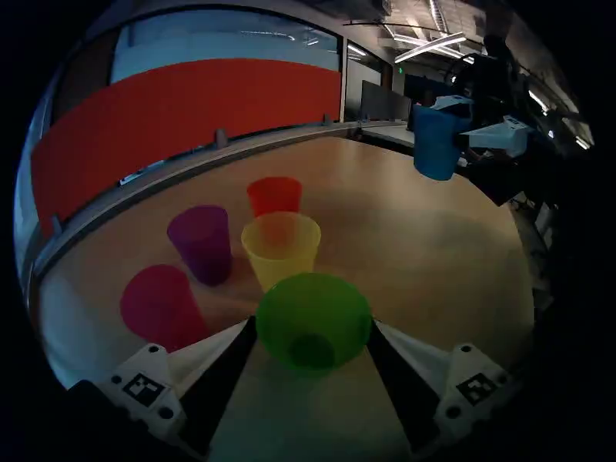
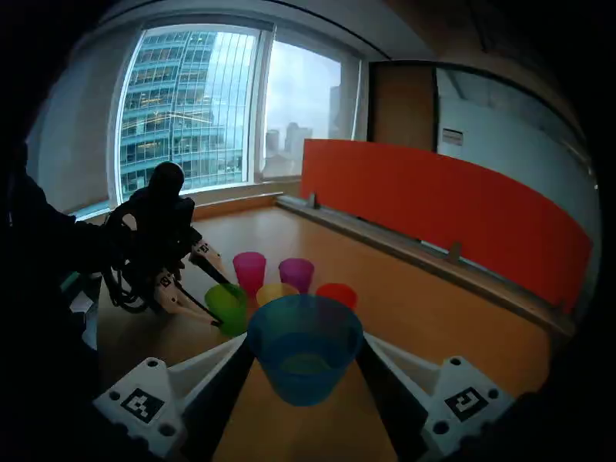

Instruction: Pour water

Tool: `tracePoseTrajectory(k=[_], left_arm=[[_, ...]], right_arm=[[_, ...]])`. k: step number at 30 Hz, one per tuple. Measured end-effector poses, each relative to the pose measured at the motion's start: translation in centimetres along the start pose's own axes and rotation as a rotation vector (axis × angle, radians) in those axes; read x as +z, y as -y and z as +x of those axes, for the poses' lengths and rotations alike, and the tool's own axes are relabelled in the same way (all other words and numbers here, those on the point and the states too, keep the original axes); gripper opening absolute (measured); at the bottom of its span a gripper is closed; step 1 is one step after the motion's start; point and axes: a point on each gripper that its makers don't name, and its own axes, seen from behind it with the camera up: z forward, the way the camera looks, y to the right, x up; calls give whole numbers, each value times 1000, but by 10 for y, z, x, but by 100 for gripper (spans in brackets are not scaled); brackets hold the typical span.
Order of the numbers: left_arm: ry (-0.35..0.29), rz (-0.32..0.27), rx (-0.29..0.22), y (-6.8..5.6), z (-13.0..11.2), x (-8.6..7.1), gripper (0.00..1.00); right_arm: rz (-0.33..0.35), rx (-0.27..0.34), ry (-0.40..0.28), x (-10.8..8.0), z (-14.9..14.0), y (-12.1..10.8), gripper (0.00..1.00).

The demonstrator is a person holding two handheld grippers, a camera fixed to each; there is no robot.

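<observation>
Two grippers, each with a cup clamped between its fingers.

Left gripper view: left gripper (image 1: 312,339) at bottom centre. Both fingers (image 1: 231,358) press the sides of the green cup (image 1: 312,308), a medium gap set by the cup's width. The cup mouth faces the camera and the inner base is visible. No liquid can be made out in it.

Just above the green cup in the frame is the yellow cup (image 1: 281,246), and above that the red cup (image 1: 274,194). The purple cup (image 1: 202,242) is left of the yellow one, near it. The pink cup (image 1: 158,304) is at lower left, apart from the purple. All four stand upright, mouths up, on the wooden table (image 1: 431,254). A red partition (image 1: 185,115) runs along the table's far edge across the upper left of the frame.

Right gripper view: right gripper (image 2: 304,350) at bottom centre, both fingers against the blue cup (image 2: 304,369), with a similar medium gap. The cup is translucent, with a paler patch low inside. Whether that is water I cannot tell.

In the left gripper view the blue cup sits at upper right, roughly upright and apparently off the table top, well apart from the cluster.

In the right gripper view the other four cups sit just above the blue cup's rim at frame centre, with the green cup at their left end between the left gripper's fingers. A dark sleeve (image 2: 54,246) lies behind that gripper at left. A window (image 2: 192,108) fills the upper left.
</observation>
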Motion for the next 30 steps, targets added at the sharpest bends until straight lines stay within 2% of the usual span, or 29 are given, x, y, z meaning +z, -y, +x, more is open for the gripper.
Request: tracePoseTrajectory(k=[6,8,10,17,23,30], left_arm=[[6,8,-4,2,0,3,97],[5,7,-5,1,1,4,89],[4,7,-6,0,2,5,87],[4,5,-1,1,1,4,86],[-64,6,-1,1,27,-7,86],[-146,39,18,8,64,-29,86]], right_arm=[[-2,0,-1,-1,0,0,91],[-2,-1,-1,-1,1,0,91],[-3,-1,-1,-1,1,0,91],[-5,0,-6,-2,3,0,91],[-8,9,-18,-3,10,-1,91],[-8,7,-39,-5,23,2,91]])
